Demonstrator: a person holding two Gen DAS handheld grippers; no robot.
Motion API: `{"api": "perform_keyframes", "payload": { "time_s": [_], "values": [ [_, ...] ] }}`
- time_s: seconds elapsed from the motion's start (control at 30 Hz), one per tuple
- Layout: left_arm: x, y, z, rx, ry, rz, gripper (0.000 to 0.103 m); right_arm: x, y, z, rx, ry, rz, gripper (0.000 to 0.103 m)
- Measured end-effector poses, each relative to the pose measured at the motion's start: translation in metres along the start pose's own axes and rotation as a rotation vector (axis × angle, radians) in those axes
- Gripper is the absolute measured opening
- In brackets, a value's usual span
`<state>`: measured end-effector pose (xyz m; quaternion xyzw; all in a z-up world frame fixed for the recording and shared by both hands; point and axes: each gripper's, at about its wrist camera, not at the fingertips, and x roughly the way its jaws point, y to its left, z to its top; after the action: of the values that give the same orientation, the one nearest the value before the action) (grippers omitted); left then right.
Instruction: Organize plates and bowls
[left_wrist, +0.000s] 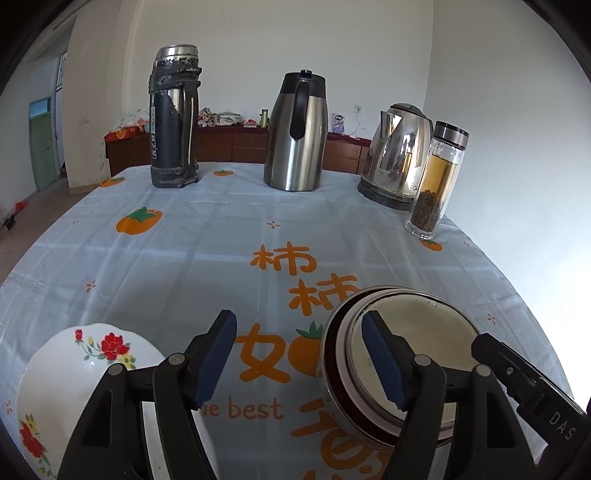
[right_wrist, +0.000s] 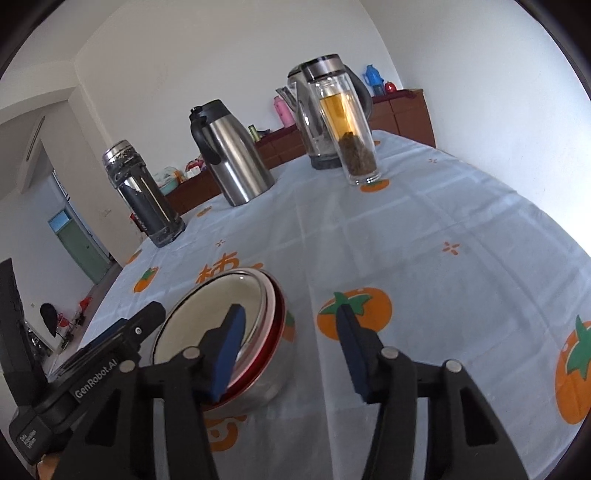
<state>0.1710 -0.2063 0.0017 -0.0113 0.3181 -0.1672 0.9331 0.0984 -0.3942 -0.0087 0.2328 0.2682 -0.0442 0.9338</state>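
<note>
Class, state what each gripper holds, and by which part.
Nothing is held. The left gripper and right gripper are both open beside the stacked bowls.

I see a pale blue tablecloth (left_wrist: 184, 258) printed with orange persimmons and orange lettering. My white plate (left_wrist: 74, 373) carries red flowers with green leaves. The nested steel bowls (right_wrist: 221, 332) show silver, with pink and red rims. Both grippers' pads (left_wrist: 218, 358) are dark blue on black arms. The glass bottle (left_wrist: 436, 181) holds amber tea.
</note>
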Motion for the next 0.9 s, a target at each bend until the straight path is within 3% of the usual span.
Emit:
{"api": "perform_keyframes", "payload": {
  "time_s": [0.57, 0.77, 0.87, 0.9],
  "values": [
    [0.018, -0.018, -0.009, 0.035, 0.065, -0.02, 0.072, 0.013, 0.003, -0.003, 0.023, 0.054, 0.039, 0.053],
    [0.025, -0.018, -0.01, 0.019, 0.095, -0.056, 0.055, 0.019, 0.003, -0.005, 0.05, 0.082, 0.072, 0.052],
    [0.026, -0.019, -0.01, 0.007, 0.106, -0.091, 0.04, 0.022, 0.003, -0.006, 0.057, 0.095, 0.098, 0.046],
    [0.026, -0.02, -0.01, 0.009, 0.103, -0.089, 0.039, 0.021, 0.004, -0.006, 0.053, 0.095, 0.1, 0.044]
  ]
}}
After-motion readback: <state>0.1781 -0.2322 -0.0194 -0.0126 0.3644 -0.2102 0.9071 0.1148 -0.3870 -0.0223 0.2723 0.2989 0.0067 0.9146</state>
